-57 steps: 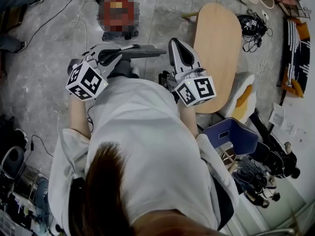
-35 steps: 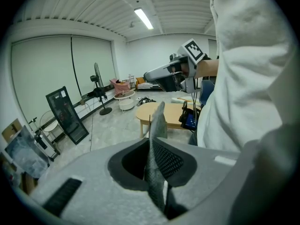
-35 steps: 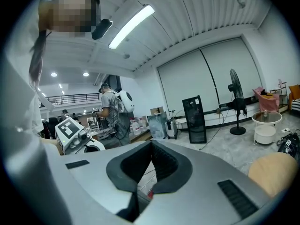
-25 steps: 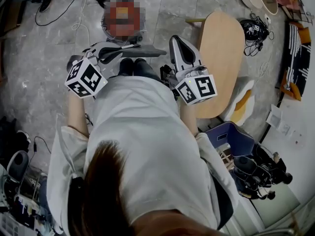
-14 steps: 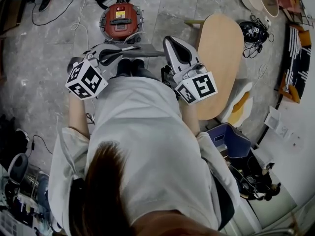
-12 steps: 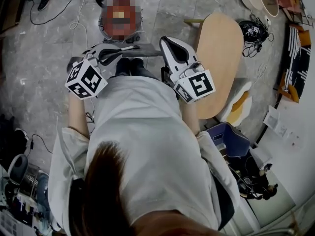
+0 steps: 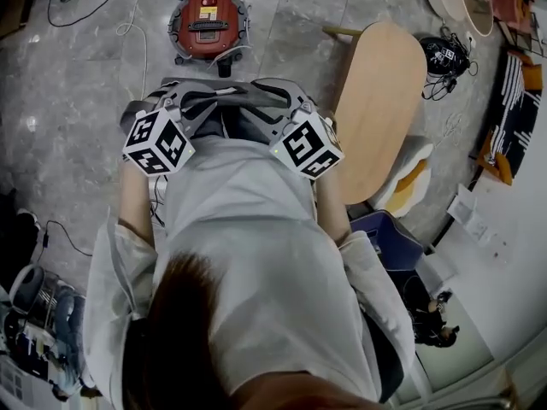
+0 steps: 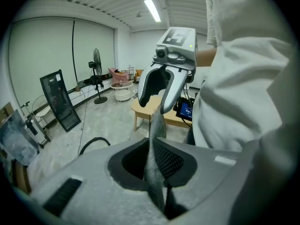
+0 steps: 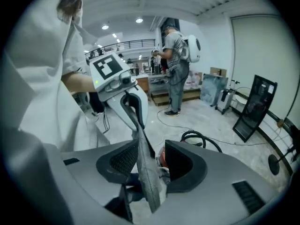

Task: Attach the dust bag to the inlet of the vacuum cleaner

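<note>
The jaws of our left gripper (image 8: 151,163) pinch the dust bag (image 8: 156,125). On our right gripper (image 9: 154,165) the jaws have just opened, with the bag between them. The vacuum cleaner (image 7: 208,20) sits on the floor (image 7: 85,101) ahead, nearer our left gripper.

**Hidden, Cropped or Too Small to Read**

Right gripper view: only a red sliver of the vacuum cleaner (image 9: 161,157) and a loop of its hose (image 9: 197,133) show past the right gripper (image 9: 152,149).

Left gripper view: the left gripper (image 8: 152,146) blocks the vacuum cleaner's body, and the dust bag (image 8: 156,128) appears edge-on, so its opening cannot be read.

Head view: the hose runs off the top edge, the inlet is too small to find, and the person's arm (image 7: 332,207) overlaps the wooden table's (image 7: 380,92) left edge.
</note>
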`<state>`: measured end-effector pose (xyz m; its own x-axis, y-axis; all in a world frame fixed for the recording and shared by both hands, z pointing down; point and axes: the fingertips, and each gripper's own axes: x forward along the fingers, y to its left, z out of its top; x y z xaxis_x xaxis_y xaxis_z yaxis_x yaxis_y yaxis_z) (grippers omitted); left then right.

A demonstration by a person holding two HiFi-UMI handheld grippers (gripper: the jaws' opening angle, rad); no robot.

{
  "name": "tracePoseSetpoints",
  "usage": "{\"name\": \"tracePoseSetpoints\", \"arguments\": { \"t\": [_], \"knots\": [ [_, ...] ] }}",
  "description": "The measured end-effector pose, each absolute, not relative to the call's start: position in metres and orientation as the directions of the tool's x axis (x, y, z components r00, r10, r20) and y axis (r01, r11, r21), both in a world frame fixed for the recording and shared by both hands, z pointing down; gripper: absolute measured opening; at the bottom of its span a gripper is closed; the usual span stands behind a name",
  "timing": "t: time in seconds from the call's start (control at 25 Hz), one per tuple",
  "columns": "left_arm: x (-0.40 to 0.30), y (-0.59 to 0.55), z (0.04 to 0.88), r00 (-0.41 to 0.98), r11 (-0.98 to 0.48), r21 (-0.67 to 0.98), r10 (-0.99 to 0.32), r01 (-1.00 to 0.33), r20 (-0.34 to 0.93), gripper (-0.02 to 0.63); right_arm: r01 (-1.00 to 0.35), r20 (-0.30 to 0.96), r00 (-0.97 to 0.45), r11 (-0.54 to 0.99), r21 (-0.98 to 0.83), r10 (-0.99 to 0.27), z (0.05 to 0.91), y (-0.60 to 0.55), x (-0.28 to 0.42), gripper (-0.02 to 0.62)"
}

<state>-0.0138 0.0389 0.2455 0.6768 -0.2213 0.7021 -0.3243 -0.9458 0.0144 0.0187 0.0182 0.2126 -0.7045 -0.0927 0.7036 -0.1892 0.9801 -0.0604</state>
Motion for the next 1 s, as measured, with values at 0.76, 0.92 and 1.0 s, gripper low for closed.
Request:
{"name": "tracePoseSetpoints", "arguments": {
  "t": [0.76,0.92,1.0],
  "knots": [
    [0.016,0.036,0.425,0.654,-0.92,0.11,-0.18,-0.376,0.734,0.04,0.175,0.931,-0.326,0.978,-0.111,0.164,0.436,0.026,0.04,0.048],
    [0.023,0.034,0.474,0.623,-0.905,0.129,-0.17,-0.406,0.764,0.04,0.179,0.937,-0.289,0.972,-0.149,0.197,0.484,0.025,0.048,0.043],
    [0.026,0.037,0.501,0.61,-0.891,0.155,-0.158,-0.427,0.776,0.041,0.16,0.934,-0.284,0.971,-0.179,0.219,0.508,0.028,0.051,0.043]
  ]
}}
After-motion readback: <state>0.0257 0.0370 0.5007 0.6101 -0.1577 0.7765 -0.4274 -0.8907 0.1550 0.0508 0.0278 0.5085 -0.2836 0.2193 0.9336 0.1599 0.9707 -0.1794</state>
